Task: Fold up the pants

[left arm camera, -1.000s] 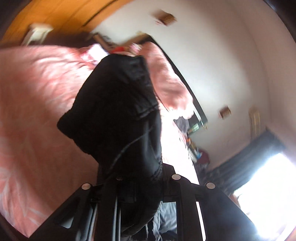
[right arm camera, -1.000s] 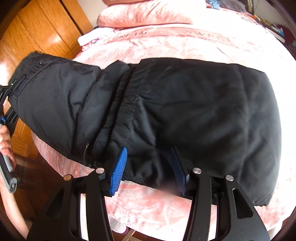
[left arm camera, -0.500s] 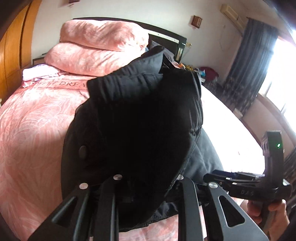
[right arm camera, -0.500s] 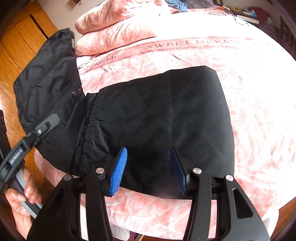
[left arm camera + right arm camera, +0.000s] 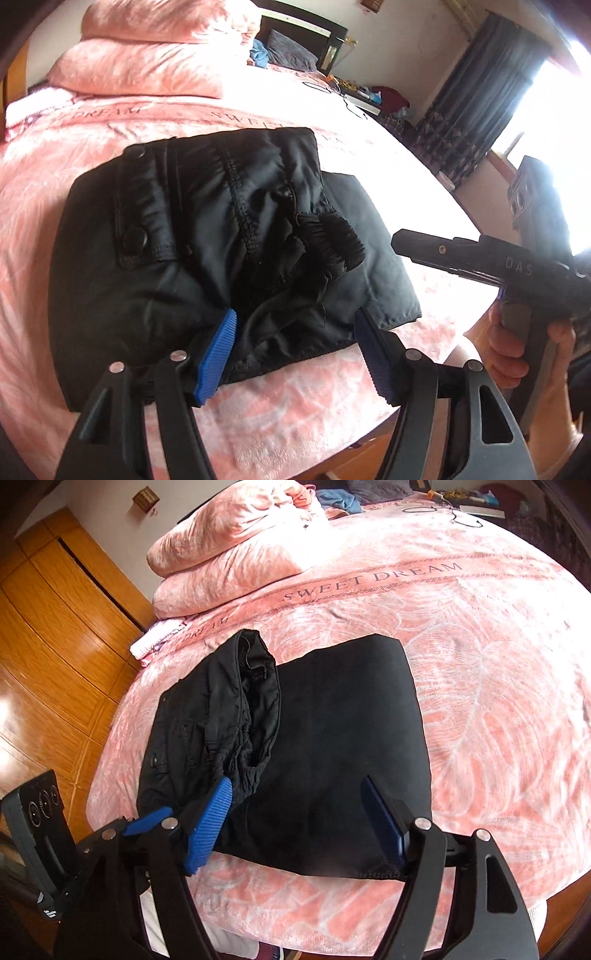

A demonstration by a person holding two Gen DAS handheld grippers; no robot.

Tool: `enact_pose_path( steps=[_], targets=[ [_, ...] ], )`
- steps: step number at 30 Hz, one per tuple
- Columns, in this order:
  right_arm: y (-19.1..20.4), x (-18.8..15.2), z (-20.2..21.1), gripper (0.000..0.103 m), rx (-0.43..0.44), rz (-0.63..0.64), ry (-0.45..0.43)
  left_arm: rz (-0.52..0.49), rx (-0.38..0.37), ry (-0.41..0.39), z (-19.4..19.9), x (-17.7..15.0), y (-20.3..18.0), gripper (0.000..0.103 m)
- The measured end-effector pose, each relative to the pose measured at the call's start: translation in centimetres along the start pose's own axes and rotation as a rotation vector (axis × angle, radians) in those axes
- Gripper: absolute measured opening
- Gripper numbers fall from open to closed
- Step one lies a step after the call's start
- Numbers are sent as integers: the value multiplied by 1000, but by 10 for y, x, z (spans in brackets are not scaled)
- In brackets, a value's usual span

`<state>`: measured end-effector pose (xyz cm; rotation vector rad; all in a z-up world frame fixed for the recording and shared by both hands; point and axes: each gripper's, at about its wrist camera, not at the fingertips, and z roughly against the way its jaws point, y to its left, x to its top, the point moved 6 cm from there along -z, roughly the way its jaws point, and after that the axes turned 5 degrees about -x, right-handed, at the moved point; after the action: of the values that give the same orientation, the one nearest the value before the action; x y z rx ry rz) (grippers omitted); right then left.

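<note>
The black pants [image 5: 332, 738] are lying folded near the bed's [image 5: 498, 701] front edge, pink cover stretching wide beyond. Both the left hand-held gripper [image 5: 295, 354] and right hand-held gripper [image 5: 299, 819] are hovering low, jaws spread apart, gripping nothing.

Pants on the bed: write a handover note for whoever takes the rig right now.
Left gripper: jaws open, holding nothing, hovering at the near edge of the pants.
Right gripper: jaws open, empty, also at the near edge.
The black pants lie on the pink bedspread, near the foot of the bed.
Done: the waistband end is folded over onto the rest of the pants.
Left: that top layer sits bunched, with the elastic waistband rumpled and gaping. Probably smooth it flat and square the edges; a further fold may be wanted.
</note>
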<state>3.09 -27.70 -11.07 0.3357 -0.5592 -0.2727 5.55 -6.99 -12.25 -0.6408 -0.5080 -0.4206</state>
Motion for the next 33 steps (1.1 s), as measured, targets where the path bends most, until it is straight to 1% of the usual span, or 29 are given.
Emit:
enact_pose_path(
  steps=[1, 2, 5, 6, 7, 9, 11, 13, 15, 16, 17, 18, 19, 20, 21, 22, 24, 25, 27, 29, 30, 31, 33],
  targets=[
    [1, 1, 2, 76, 17, -6, 2, 43, -9, -18, 8, -1, 9, 66],
    [4, 2, 5, 76, 33, -6, 7, 70, -5, -35, 15, -8, 12, 66],
    [19, 6, 6, 77, 32, 31, 19, 120, 55, -92, 34, -6, 44, 70],
    [24, 6, 5, 79, 19, 53, 21, 136, 83, -98, 37, -1, 53, 73],
    [29, 5, 3, 83, 12, 74, 29, 157, 111, -102, 46, -6, 60, 76],
    [37, 4, -8, 83, 4, 102, 58, 196, 120, -92, 46, -1, 78, 79],
    [41, 6, -21, 83, 7, 122, 74, 237, 123, -87, 44, 5, 92, 79],
    [45, 11, -34, 83, 40, 110, 97, 266, 141, -79, 41, 11, 106, 79],
    [48, 13, -49, 83, 104, 79, 147, 273, 159, -61, 31, 18, 110, 79],
    [50, 13, -57, 83, 122, 72, 171, 267, 158, -57, 30, 19, 113, 80],
    [52, 13, -63, 83, 119, 77, 178, 262, 154, -59, 28, 23, 111, 82],
    [55, 12, -69, 83, 106, 92, 179, 260, 148, -59, 27, 24, 111, 85],
    [58, 11, -75, 82, 104, 112, 183, 260, 146, -56, 22, 28, 110, 88],
    [62, 10, -80, 76, 116, 129, 184, 260, 155, -52, 19, 30, 111, 89],
    [67, 9, -84, 57, 140, 144, 193, 257, 177, -45, 16, 33, 114, 89],
    [69, 9, -89, 45, 145, 153, 199, 254, 198, -37, 14, 36, 117, 89],
    [71, 10, -89, 36, 152, 185, 175, 257, 224, -27, 12, 44, 125, 89],
    [71, 11, -87, 33, 168, 193, 162, 256, 221, -36, 11, 50, 128, 89],
    [67, 13, -81, 31, 221, 170, 146, 248, 187, -58, 9, 60, 129, 89],
    [65, 16, -76, 29, 261, 144, 126, 247, 145, -125, 11, 69, 132, 89],
    [64, 18, -73, 28, 270, 133, 118, 257, 113, -165, 13, 71, 134, 89],
    [63, 20, -67, 27, 286, 117, 105, 273, 71, -189, 15, 70, 137, 89],
    [64, 24, -55, 27, 316, 106, 83, 299, 9, -190, 18, 67, 143, 89]
  ],
)
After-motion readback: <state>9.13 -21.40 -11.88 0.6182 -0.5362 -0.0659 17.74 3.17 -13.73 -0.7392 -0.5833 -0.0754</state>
